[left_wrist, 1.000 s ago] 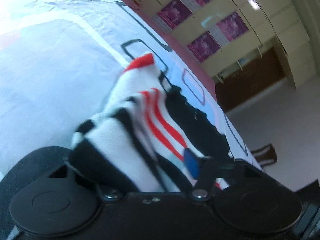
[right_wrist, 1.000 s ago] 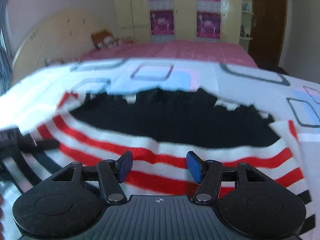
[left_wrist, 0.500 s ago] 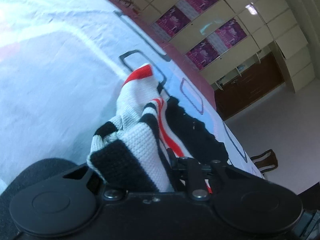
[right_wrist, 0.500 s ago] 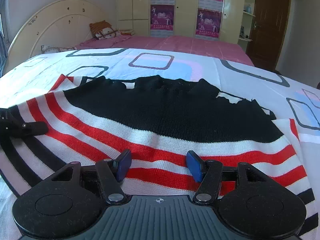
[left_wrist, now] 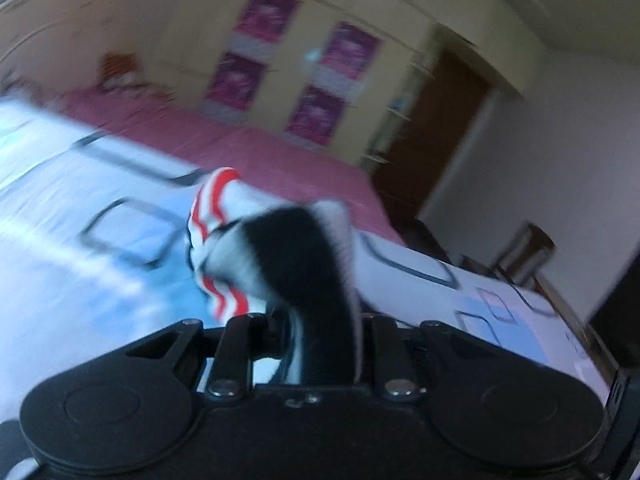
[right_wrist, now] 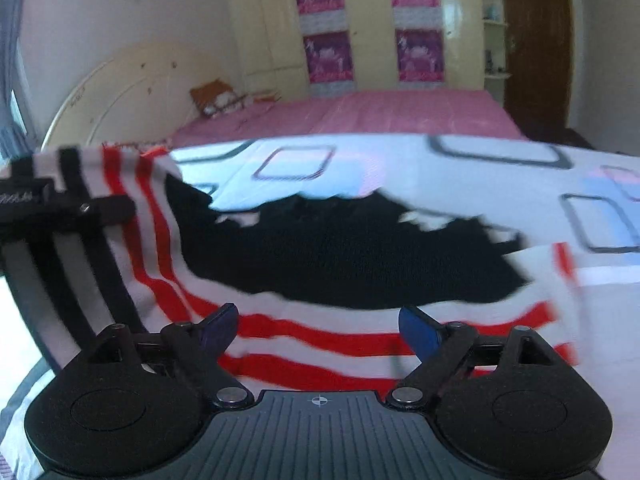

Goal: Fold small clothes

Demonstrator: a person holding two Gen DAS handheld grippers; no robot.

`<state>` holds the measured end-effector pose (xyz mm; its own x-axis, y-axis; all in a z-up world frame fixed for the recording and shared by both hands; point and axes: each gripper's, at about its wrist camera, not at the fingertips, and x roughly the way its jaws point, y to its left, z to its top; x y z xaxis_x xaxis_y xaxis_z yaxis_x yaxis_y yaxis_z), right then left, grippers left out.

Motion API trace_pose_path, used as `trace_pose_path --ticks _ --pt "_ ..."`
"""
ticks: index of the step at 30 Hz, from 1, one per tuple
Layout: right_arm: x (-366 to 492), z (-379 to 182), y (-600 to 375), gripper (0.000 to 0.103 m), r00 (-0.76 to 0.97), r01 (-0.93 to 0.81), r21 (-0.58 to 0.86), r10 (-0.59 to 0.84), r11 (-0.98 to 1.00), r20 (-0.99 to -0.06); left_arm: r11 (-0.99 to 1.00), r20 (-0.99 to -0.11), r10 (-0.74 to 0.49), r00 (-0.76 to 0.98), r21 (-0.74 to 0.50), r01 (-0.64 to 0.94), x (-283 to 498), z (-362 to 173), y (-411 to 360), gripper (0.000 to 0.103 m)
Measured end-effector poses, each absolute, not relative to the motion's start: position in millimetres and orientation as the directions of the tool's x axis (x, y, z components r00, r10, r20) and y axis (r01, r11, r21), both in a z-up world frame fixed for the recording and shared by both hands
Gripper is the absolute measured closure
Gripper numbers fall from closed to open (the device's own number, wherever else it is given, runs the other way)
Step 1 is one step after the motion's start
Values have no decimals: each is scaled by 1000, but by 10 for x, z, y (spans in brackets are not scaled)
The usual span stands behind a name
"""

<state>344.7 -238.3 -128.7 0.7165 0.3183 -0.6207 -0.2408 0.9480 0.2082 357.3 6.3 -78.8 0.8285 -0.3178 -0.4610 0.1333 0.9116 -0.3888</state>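
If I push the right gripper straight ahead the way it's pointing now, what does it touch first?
Most likely the striped sweater: the right gripper, jaws opening with nothing pinched, points down at its red and white bands on the bedsheet. Depth is blurred, so it's unclear how close it is.

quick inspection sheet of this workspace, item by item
surface: bed with a patterned white sheet over pink bedding
job's things: striped sweater, black, white and red, left edge lifted
clutter: cushion by the headboard
grippers: left gripper shut on the sweater edge; right gripper opening, jaws wide above the sweater, gripping nothing
cables: nothing seen
surroundings: wardrobe with pink posters, brown door
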Motion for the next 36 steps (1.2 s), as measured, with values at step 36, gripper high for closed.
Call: trace_pose_path --ticks 36 --pt "3679 -1259 -3567 17 557 -91 587 529 805 -640 806 -640 -527 559 -167 568 3035 -1155 -1353 56"
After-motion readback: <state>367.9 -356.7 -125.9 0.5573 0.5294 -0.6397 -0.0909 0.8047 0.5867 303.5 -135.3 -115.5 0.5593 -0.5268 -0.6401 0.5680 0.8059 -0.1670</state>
